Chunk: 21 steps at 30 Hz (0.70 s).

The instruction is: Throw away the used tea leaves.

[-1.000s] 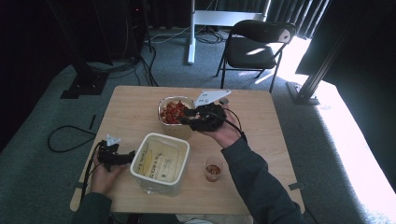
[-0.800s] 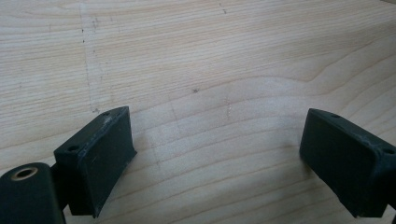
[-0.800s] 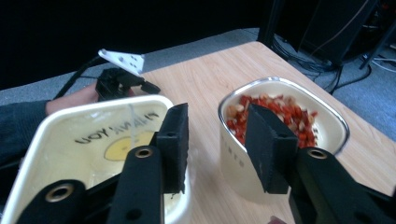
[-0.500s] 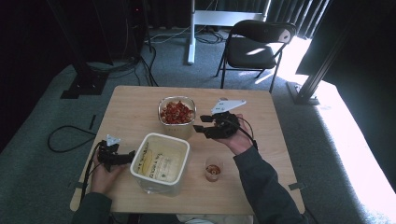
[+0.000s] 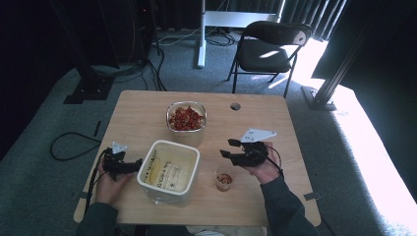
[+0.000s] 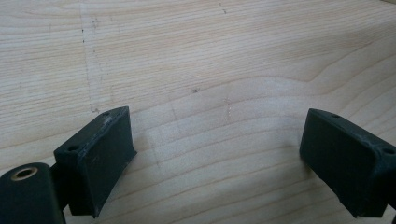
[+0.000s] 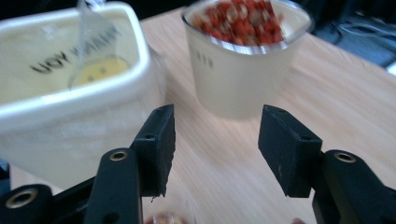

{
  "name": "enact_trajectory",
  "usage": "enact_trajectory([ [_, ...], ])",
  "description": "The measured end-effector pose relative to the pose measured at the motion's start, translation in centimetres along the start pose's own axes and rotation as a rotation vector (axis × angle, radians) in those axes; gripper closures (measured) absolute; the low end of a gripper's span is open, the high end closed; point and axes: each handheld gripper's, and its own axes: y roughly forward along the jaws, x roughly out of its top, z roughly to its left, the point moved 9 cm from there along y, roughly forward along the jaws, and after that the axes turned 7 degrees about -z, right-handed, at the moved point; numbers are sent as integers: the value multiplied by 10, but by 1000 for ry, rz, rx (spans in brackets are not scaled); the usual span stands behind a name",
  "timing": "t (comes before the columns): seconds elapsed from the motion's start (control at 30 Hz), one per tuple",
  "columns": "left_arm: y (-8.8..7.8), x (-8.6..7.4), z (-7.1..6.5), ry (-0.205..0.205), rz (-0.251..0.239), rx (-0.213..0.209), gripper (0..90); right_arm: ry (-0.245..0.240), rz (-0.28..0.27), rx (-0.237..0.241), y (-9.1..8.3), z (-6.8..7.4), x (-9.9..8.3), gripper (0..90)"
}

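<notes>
The right gripper (image 5: 235, 149) has come away from the glass bowl (image 5: 186, 121) and down toward the near side of the table (image 5: 142, 110), and its jaws have just been opening with nothing between them; they stand apart now, just above the small cup (image 5: 224, 179); the left gripper (image 5: 129, 165) has stayed put by the white tub (image 5: 169, 170), with its jaws spread wide and holding nothing.

The small cup is clear and has a bit of red stuff at the bottom; it stands near the front edge, just beside the white tub.

The table is light wood with a small round hole; grey carpet lies around it, a black chair (image 5: 269, 46) stands behind, and bright sun falls on the floor at the right.

The right gripper view shows the bowl (image 7: 245, 51) full of red bits up close, and black letters on the tub (image 7: 70, 84); the left gripper view shows bare wood grain between its jaws.
</notes>
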Motion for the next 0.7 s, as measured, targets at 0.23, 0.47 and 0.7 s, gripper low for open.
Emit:
enact_trajectory([
  [0.23, 0, 0, 0, 0, 1, 0, 103, 20, -4, -35, -21, 10, -32, 246],
  [0.47, 0, 0, 0, 0, 1, 0, 103, 27, -13, -20, -26, 25, -56, 136],
  [0.7, 0, 0, 0, 0, 0, 0, 103, 28, -1, 27, -14, 38, -79, 122],
])
